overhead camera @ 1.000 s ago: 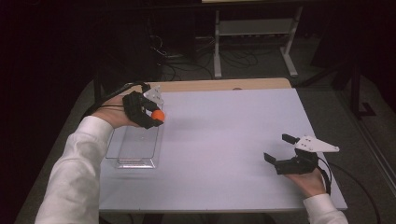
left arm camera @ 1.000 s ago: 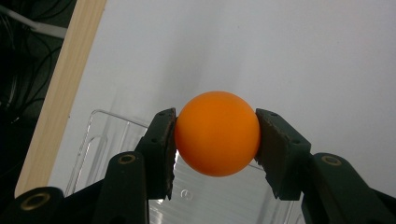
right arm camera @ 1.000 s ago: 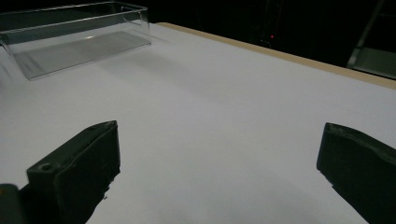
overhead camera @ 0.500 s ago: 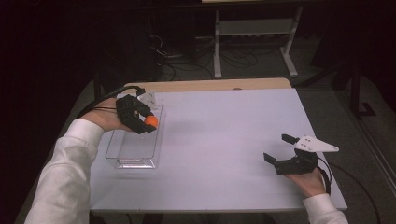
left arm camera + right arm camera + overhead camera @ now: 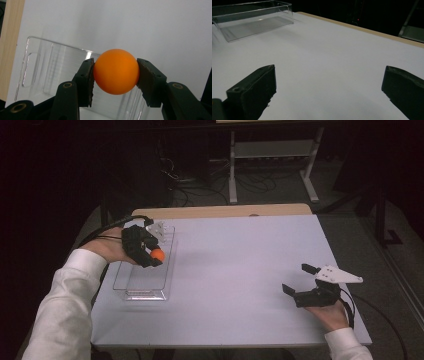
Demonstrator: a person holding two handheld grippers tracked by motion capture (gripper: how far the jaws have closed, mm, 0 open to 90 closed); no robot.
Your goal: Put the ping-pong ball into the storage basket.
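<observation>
1. Overhead, a white table [image 5: 235, 285] carries a clear plastic tray [image 5: 145, 290] near its left edge; dark floor, cables and a metal stand [image 5: 272, 155] lie beyond.
2. Over the tray, the left gripper [image 5: 156, 256] is clamped on an orange ball [image 5: 158, 254], with the person's hand and the gripper body covering part of the tray.
3. Far across the table, the right gripper [image 5: 300, 280] has its jaws spread wide, nothing between them.
4. Up close, the left gripper view shows the ball [image 5: 116, 71] pinched on both sides above the tray [image 5: 47, 72]; the right gripper view shows the tray [image 5: 249, 18] from the side.
</observation>
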